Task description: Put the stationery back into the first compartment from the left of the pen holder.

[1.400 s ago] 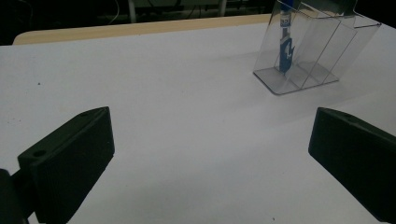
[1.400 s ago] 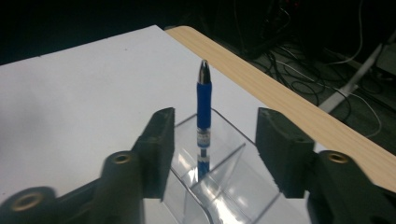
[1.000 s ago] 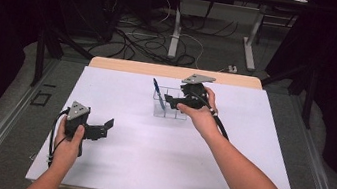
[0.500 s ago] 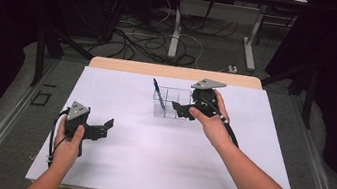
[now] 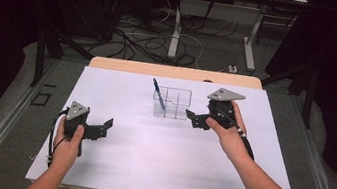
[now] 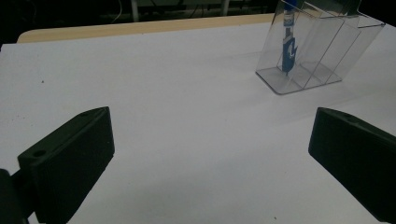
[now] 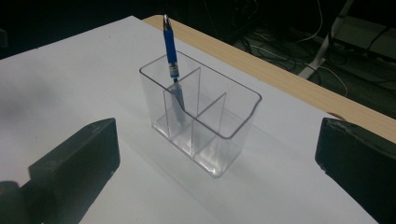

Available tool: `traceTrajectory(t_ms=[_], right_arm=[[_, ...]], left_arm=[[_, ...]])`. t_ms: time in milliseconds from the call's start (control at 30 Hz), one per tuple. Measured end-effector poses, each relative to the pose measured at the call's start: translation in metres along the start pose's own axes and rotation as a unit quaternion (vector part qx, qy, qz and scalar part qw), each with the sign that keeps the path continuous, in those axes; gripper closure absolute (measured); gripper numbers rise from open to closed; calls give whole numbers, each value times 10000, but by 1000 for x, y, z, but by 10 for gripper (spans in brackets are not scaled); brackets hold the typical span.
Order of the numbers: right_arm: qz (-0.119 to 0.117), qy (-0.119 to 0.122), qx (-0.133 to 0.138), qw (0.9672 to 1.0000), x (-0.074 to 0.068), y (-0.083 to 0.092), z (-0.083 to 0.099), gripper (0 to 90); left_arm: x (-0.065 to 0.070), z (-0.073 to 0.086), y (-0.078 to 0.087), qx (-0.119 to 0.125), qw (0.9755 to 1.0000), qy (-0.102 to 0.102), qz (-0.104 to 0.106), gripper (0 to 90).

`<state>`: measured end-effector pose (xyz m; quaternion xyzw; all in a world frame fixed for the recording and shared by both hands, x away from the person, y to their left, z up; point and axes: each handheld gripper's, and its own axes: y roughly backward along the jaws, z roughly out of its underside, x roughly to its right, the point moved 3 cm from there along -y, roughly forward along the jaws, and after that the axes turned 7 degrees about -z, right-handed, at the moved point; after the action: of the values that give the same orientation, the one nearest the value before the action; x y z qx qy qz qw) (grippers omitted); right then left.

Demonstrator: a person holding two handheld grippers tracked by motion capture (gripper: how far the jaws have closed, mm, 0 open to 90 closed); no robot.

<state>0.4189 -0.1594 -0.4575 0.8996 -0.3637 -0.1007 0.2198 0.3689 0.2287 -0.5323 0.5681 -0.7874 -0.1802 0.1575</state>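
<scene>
**Pen standing in the clear holder, both grippers empty**

Low in the high view, left of centre: left gripper (image 5: 100, 130), jaws spread, nothing between them, resting on the white table (image 5: 145, 172). Right of centre, a little higher in the frame: right gripper (image 5: 196, 119), jaws just opened wide and empty, pointing left at the clear holder (image 5: 172, 103). Just beside the holder, not touching it.

Blue pen (image 5: 158, 91) in the holder's left compartment as seen from above, tip down, long axis close to upright with the top leaning toward the upper left of the frame. Right hand far nearer to it than the left; left gripper well apart, with bare table between.

Left gripper view: holder (image 6: 317, 51) at upper right, beyond the gap between the jaws, the pen (image 6: 288, 42) cut off by the top edge. Right gripper view: holder (image 7: 205, 116) centred between the jaws, the whole pen (image 7: 172, 60) with its silver tip end up, and three compartments, the other two empty.

Judged next: any regrasp best made from the right, closing across the shaft above the rim.

Beyond the table's far wooden edge, cables on the floor.
</scene>
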Motion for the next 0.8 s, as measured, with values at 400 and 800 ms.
traceTrajectory(t_ms=[400, 800], right_arm=[[304, -219, -29, 9993, 23, 32, 40, 0], [508, -675, 20, 9964, 33, 49, 84, 0]], left_arm=[[0, 0, 0, -12, 10000, 33, -34, 0], [-1, 1, -1, -46, 10000, 59, -63, 0]])
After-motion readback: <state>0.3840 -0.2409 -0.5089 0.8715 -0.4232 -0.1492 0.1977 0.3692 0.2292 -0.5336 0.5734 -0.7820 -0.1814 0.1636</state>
